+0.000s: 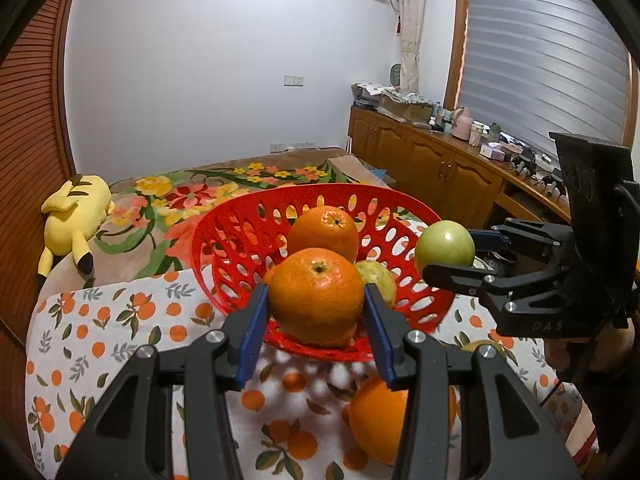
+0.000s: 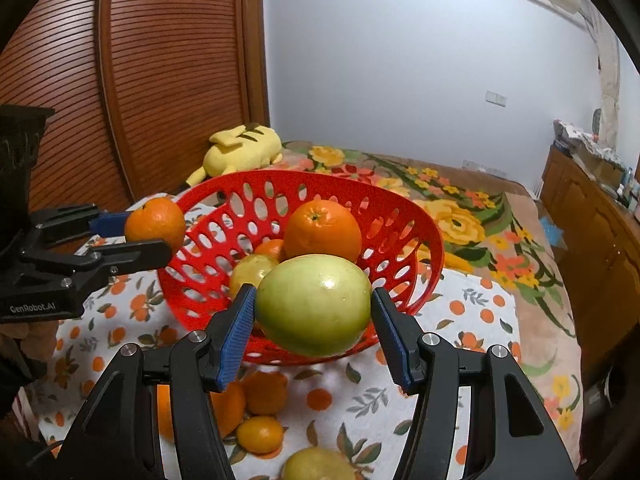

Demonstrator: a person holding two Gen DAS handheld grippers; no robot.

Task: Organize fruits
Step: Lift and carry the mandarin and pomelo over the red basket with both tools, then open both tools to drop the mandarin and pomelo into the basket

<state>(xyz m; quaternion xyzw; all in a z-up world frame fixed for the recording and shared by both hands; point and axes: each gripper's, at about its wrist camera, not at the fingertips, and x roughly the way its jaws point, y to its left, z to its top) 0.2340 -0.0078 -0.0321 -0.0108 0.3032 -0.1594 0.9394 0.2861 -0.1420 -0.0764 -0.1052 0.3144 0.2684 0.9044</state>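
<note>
Both views are evenly and fairly brightly lit by soft indoor light from overhead. A small highlight glints on the green apple [image 2: 313, 304]. The red basket [image 1: 240, 224] throws a faint dappled shadow onto the orange-print cloth [image 1: 100, 344]. Fisheye distortion bends the wardrobe door [image 2: 160, 80] and window blind [image 1: 540, 48], and black vignetting rims each frame. The nearest fruit at the bottom edge looks soft.

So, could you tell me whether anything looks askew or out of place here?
Yes: the red basket sits tilted, its far rim raised, not flat on the cloth. Loose fruit lies outside it.
</note>
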